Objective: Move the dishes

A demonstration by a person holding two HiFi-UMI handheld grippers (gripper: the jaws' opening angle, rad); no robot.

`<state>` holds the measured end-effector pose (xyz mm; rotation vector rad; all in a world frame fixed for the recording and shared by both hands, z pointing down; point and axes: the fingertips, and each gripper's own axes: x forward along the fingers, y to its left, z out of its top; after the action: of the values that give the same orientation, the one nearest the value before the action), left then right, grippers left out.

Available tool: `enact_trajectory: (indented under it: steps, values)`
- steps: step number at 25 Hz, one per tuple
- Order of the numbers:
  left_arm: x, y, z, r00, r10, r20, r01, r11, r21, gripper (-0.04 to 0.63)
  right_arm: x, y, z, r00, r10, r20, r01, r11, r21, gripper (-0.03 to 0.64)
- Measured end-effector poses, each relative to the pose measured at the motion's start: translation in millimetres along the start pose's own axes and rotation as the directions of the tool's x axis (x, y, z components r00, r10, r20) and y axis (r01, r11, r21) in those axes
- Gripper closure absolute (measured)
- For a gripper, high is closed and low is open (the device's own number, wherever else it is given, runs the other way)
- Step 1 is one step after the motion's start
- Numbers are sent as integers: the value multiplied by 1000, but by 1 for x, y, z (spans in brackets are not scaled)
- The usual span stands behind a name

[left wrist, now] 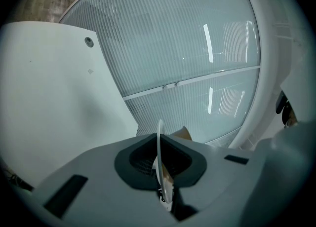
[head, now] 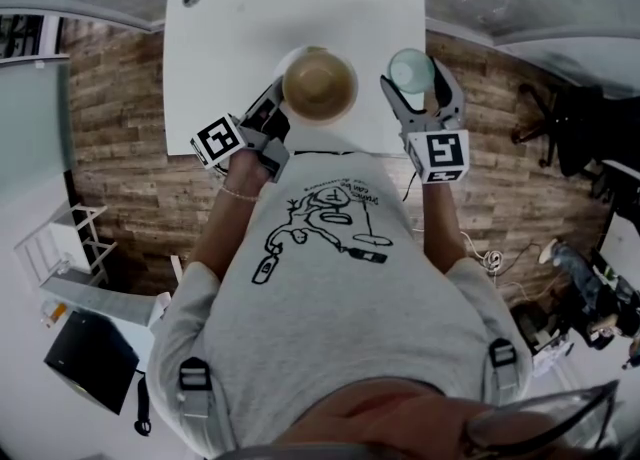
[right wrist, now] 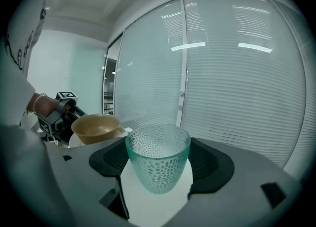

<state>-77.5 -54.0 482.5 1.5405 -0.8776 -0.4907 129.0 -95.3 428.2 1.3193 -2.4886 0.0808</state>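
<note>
A tan bowl (head: 318,83) rests on a white plate (head: 289,59), held up in front of the white table (head: 240,28). My left gripper (head: 278,110) is shut on the plate's near-left rim. In the left gripper view the plate (left wrist: 160,147) shows edge-on between the pads, with a sliver of the bowl (left wrist: 183,133) behind it. My right gripper (head: 421,88) is shut on a green dimpled glass cup (head: 410,70), which stands upright between its jaws (right wrist: 158,157). The right gripper view also shows the bowl (right wrist: 97,127) and the left gripper (right wrist: 60,114) at the left.
The table stands on a wooden floor (head: 120,108) against a glass wall with blinds (right wrist: 237,73). A black office chair (head: 560,123) is at the right. A white rack (head: 55,248) and a black box (head: 88,358) are at the lower left.
</note>
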Motion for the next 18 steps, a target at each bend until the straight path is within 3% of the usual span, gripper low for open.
enact_trajectory:
  steps: [18]
  values:
    - [1,-2,5,1000,-4,-4,4,1000,18,583,23,9,-132,990,6,-138,-3,1000,17,227]
